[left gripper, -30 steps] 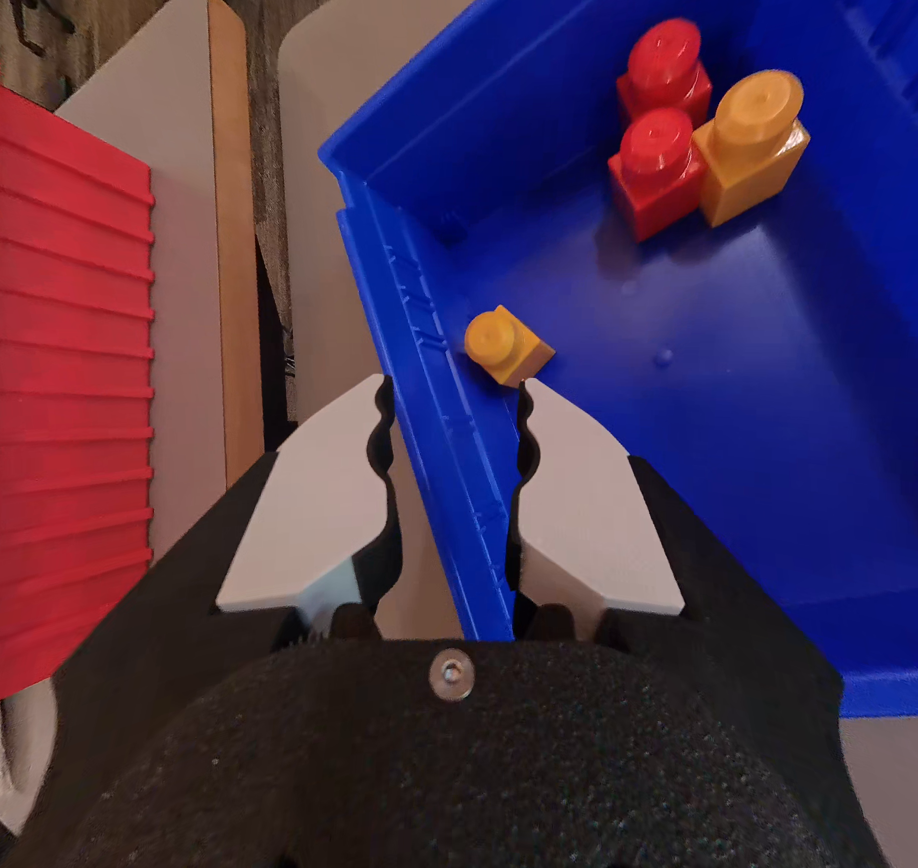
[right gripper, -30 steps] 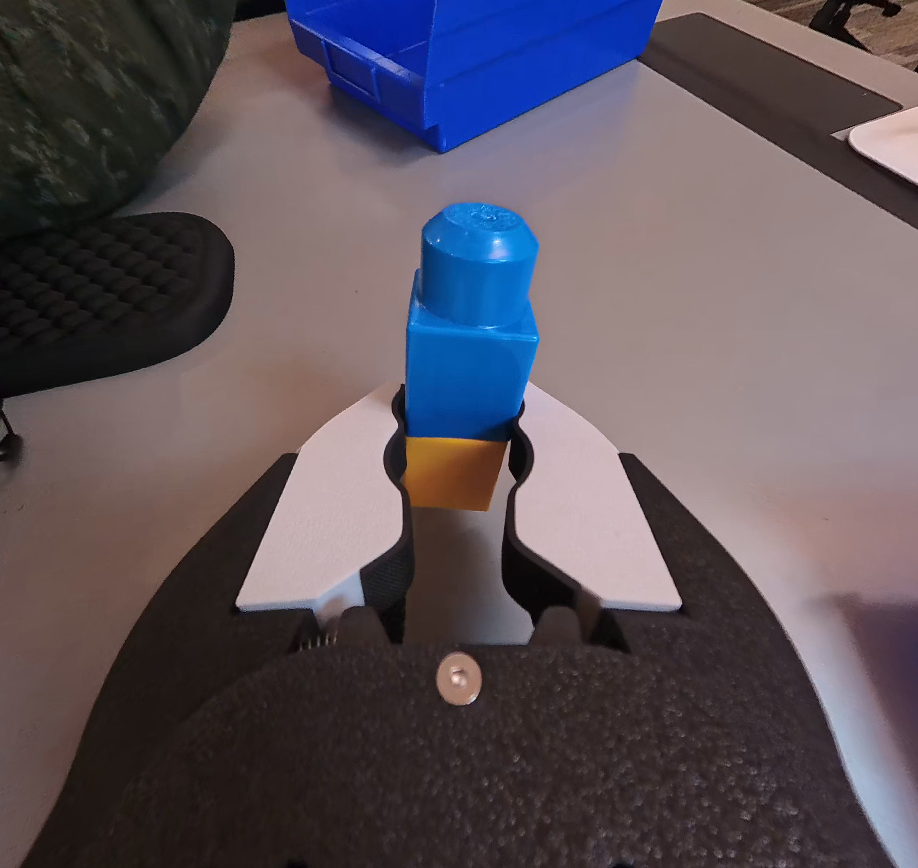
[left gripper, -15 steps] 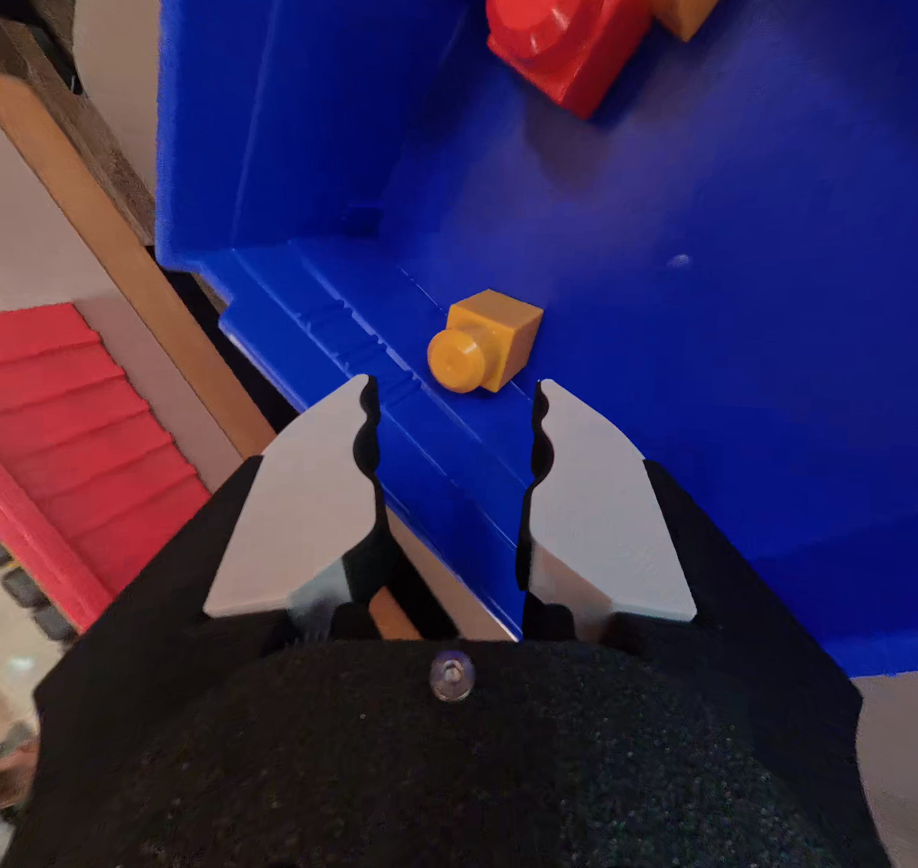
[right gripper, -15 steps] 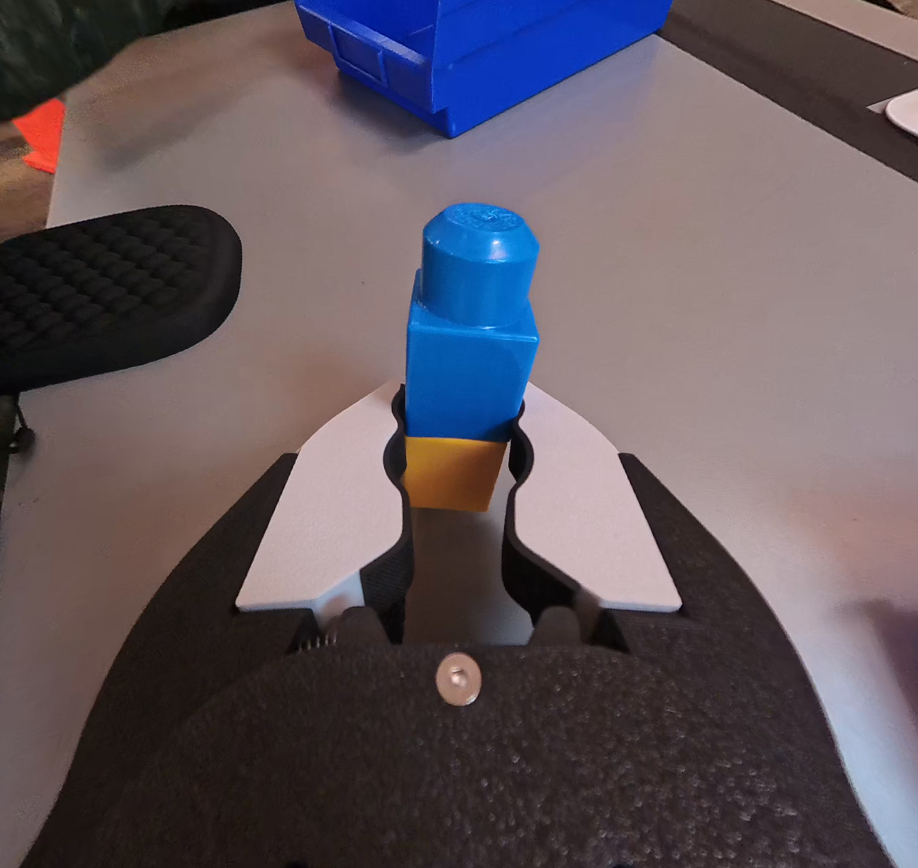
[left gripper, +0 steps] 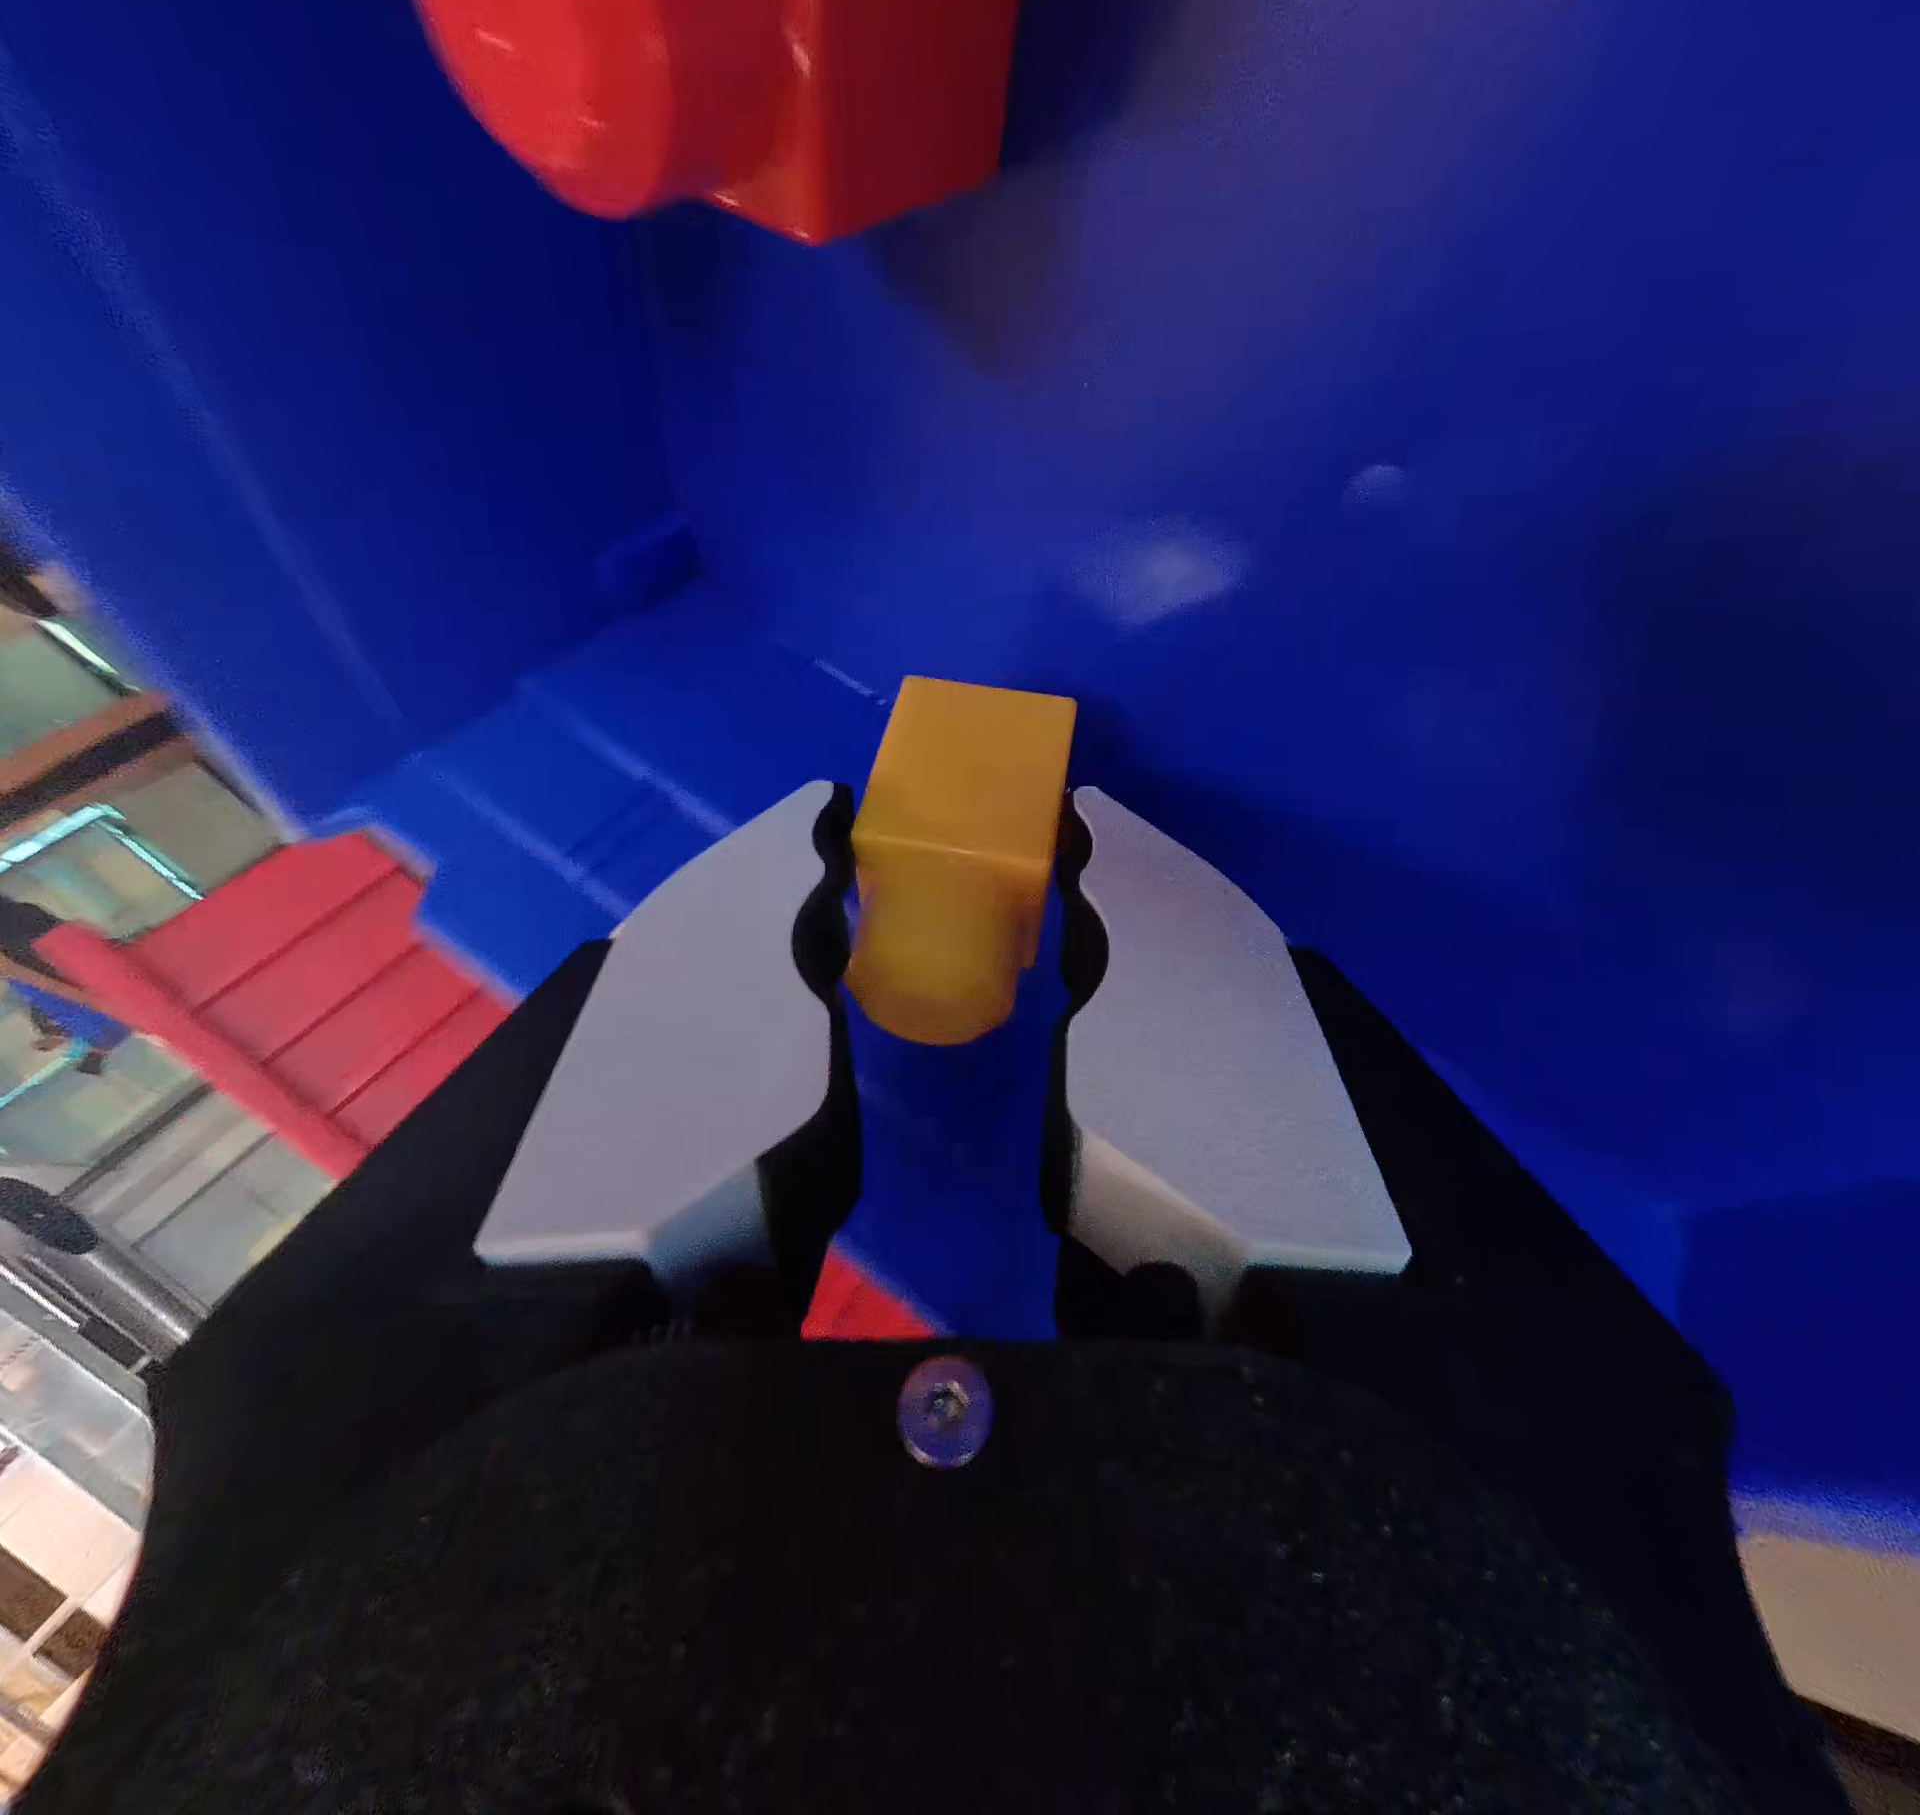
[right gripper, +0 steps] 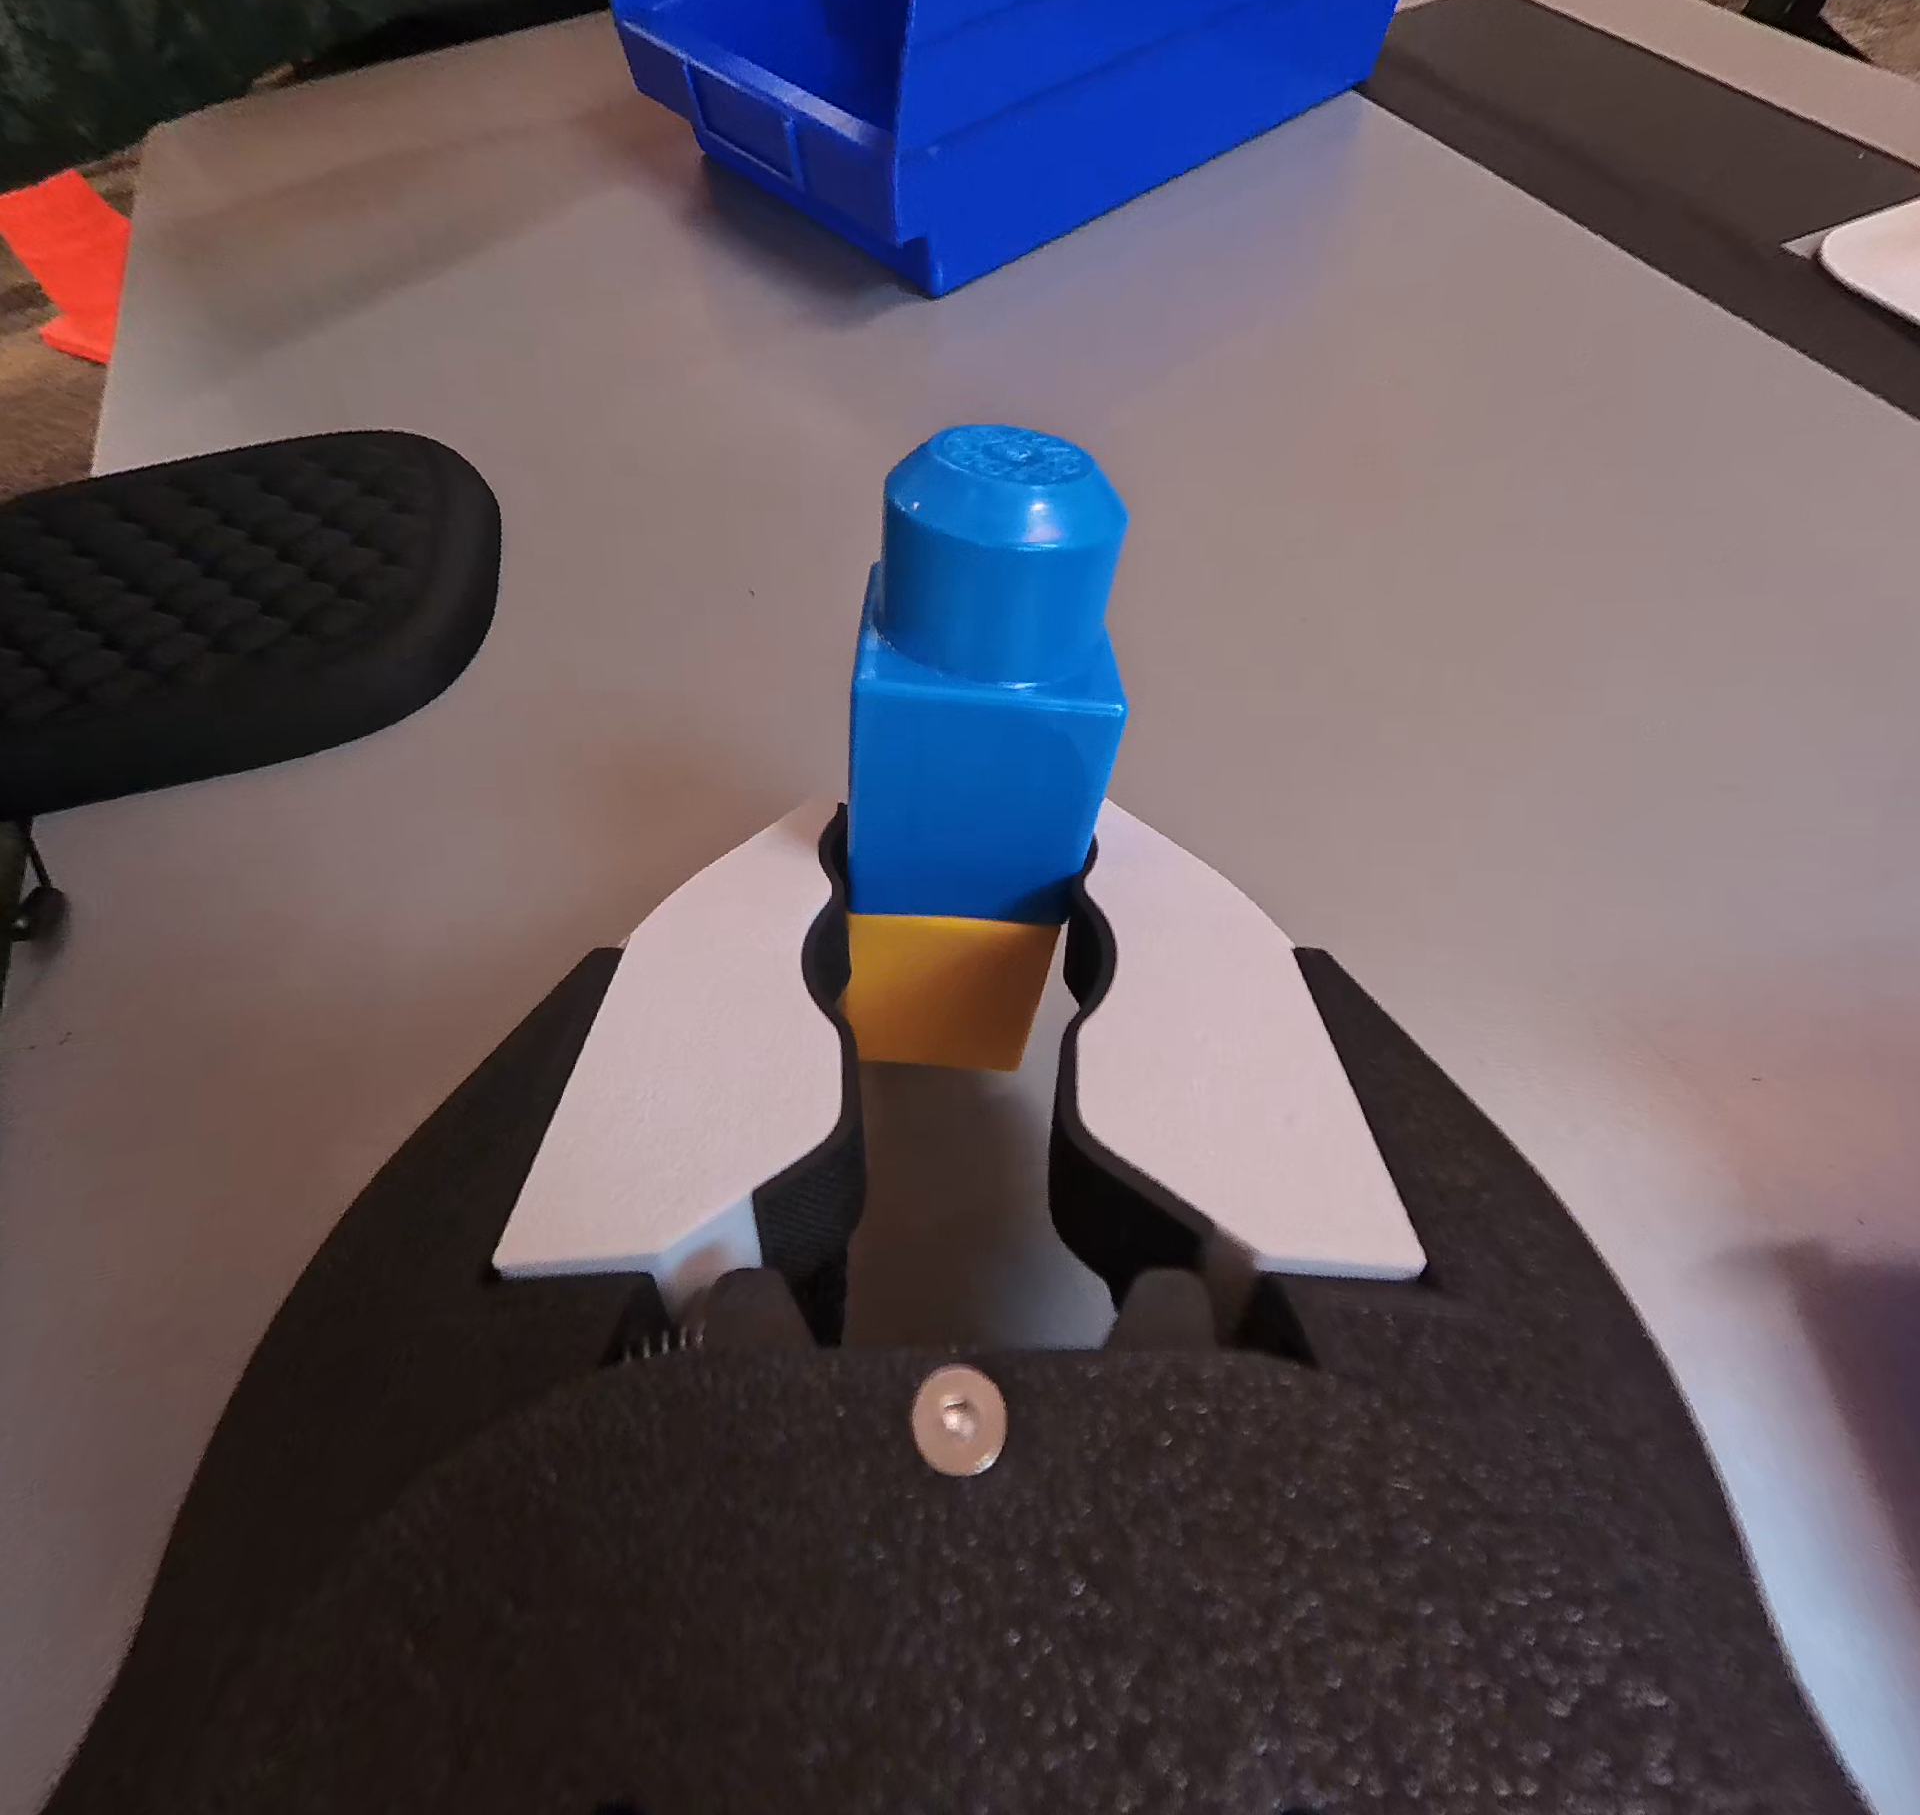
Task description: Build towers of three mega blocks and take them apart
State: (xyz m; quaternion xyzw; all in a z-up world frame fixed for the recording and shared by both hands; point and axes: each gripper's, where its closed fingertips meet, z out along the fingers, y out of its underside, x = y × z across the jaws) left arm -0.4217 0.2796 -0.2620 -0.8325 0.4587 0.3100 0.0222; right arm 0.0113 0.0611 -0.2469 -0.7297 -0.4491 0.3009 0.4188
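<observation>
Glossy plastic blue block (right gripper: pixel 987 726), matt table (right gripper: pixel 1455 570)

Left gripper (left gripper: pixel 951 835) reaches forward and down, jaws narrowed, fingertips (left gripper: pixel 1091 830) pressed on something at both sides; frame blurry, so grip looks firm but likely not certain. Right gripper (right gripper: pixel 961 877) level and low, jaws closed around a held piece, black inner pads (right gripper: pixel 831 892) touching both sides.

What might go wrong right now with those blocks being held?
The left hand-held gripper pinches the small yellow block only at its fingertips, stud pointing back at the camera, so it may slip or need turning. The right hand-held gripper grips the blue block; the yellow block underneath might detach.
</observation>
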